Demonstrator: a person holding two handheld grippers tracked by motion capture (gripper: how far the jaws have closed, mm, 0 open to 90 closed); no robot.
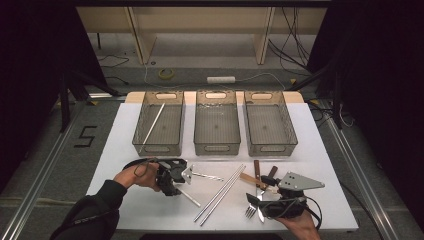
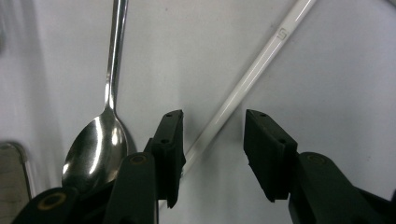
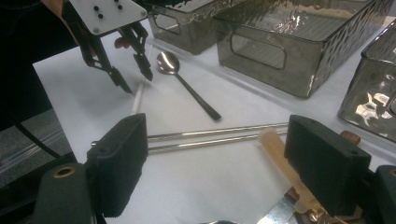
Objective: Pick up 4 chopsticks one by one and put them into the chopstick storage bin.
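Observation:
A white chopstick point(image 2: 252, 74) lies slantwise on the white table, and my left gripper point(image 2: 213, 116) points down over it with the stick between its jaws, close against the left pad. The pads do not press it from both sides, so the gripper is open. In the high view the left gripper point(image 1: 174, 189) stands at the front left over the same chopstick point(image 1: 190, 197). A metal spoon point(image 2: 95, 149) lies just beside it. My right gripper point(image 3: 217, 135) is wide open above two metal chopsticks point(image 3: 210, 140), holding nothing; it sits at the front right point(image 1: 259, 189).
Three grey see-through bins point(image 1: 159, 145) point(image 1: 216, 147) point(image 1: 270, 147) line the back of the table; the left one holds a white chopstick point(image 1: 154, 123). A fork point(image 1: 251, 211), a knife and wooden-handled pieces point(image 1: 250, 180) lie under the right gripper. The table's front edge is near.

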